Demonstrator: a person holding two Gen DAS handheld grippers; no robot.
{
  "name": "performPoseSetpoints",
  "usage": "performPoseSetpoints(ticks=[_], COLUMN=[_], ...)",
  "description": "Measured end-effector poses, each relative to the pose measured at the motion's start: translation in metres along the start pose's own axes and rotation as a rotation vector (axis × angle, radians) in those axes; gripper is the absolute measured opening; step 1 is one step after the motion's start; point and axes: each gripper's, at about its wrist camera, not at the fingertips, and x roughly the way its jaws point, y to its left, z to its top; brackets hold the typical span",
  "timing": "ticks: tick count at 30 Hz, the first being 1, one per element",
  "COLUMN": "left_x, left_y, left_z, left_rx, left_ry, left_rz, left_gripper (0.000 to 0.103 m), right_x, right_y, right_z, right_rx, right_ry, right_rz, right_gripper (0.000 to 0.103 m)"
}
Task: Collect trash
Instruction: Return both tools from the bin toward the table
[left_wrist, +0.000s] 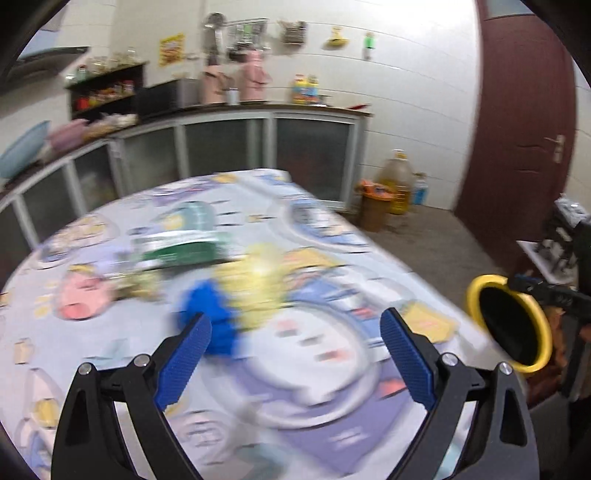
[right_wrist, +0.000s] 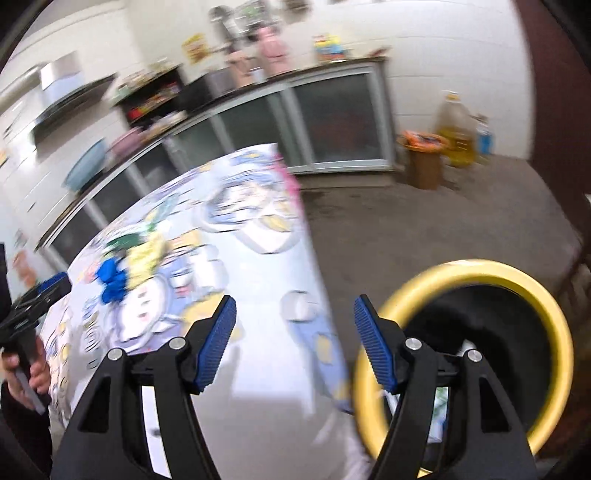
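Both grippers, left gripper (left_wrist: 295, 328) and right gripper (right_wrist: 295, 314), show wide, empty jaws; trash pile (left_wrist: 229, 280) at 11 o'clock awaits collection into yellow-rimmed bin (right_wrist: 554, 325).

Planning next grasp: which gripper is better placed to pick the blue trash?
Left. The left gripper is open with the blue trash just past its fingertips; the right gripper sits by the yellow-rimmed bin.

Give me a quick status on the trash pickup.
Left gripper open, empty. Right gripper open, empty. Blue wad and yellow wrapper on the table. Yellow-rimmed bin at table's edge. Nothing blocking.
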Motion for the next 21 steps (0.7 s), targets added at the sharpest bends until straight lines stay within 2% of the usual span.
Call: performPoseSetpoints(ticks=[5,9,14,21], left_x=[-0.012,-0.011,0.006,0.047], left_y=[0.071,0.099,0.135,0.167], left_z=[-0.009,-0.014,-0.01,-0.002], left_rx=[-0.031,-0.031,-0.089,-0.113], left_ry=[0.009,0.018,0.043,0.085], left_rz=[0.098,0.148,0.146,0.147], left_gripper=[0.089,0.089,0.089,0.089], right_x=[0.037,0.068,0.103,0.152], right_y=[0.058,0.109,0.149,0.171], right_z=[0.017,0.029,0.039,0.055], right_rx=[-0.086,-0.196,-0.274,-0.292], right_ry=[0.044,0.07,0.11,0.179], right_rz=[0.1,0.136,0.168,0.2], right_gripper=[0.064,0.065,0.065,0.065])
